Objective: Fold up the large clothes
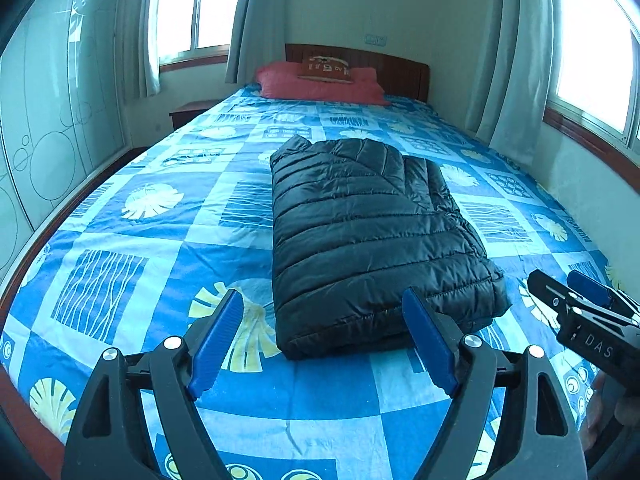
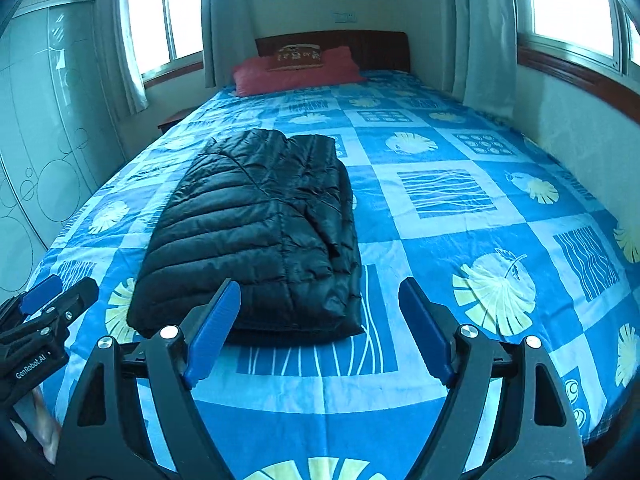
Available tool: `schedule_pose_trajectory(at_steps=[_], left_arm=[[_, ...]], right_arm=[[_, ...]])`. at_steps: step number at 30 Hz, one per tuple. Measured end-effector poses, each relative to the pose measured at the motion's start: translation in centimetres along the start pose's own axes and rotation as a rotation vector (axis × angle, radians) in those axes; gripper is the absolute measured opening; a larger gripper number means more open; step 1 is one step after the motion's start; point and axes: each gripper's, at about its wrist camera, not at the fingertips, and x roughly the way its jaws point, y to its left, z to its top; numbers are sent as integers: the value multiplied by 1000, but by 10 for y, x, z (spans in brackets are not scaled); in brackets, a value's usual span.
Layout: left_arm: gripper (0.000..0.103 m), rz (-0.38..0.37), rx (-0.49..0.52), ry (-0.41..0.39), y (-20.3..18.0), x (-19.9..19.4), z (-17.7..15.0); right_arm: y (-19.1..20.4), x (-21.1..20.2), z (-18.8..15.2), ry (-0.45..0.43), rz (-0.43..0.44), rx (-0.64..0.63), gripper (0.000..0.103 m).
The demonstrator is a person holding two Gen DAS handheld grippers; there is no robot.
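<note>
A black quilted puffer jacket (image 1: pixel 368 232) (image 2: pixel 256 232) lies folded into a thick rectangle on the blue patterned bedspread (image 1: pixel 160 240) (image 2: pixel 460 240). My left gripper (image 1: pixel 324 308) hovers just short of the jacket's near edge, open, with nothing between its blue pads. My right gripper (image 2: pixel 320 300) is also open and empty, over the jacket's near right corner and the bare sheet beside it. Each gripper shows at the edge of the other's view: the right gripper (image 1: pixel 568 288) at the lower right, the left gripper (image 2: pixel 60 292) at the lower left.
A red pillow (image 1: pixel 320 84) (image 2: pixel 296 70) with a small brown cushion lies against the wooden headboard (image 1: pixel 380 64). A wardrobe (image 1: pixel 48 120) stands along the left, with a nightstand (image 1: pixel 188 112) beyond it. A wall with curtained windows (image 2: pixel 568 8) runs close on the right.
</note>
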Motion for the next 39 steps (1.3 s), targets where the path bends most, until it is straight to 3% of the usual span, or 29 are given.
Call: schedule_pose_trajectory(at_steps=[18,39], left_arm=[[81,39,0,-62,-3,-25,-2],[82,34,-3,-54,-7,-27,-6]], right_arm=[[13,-15,-5,-26,28,-24,83],[18,-19,-7,-29,35,-25,83]])
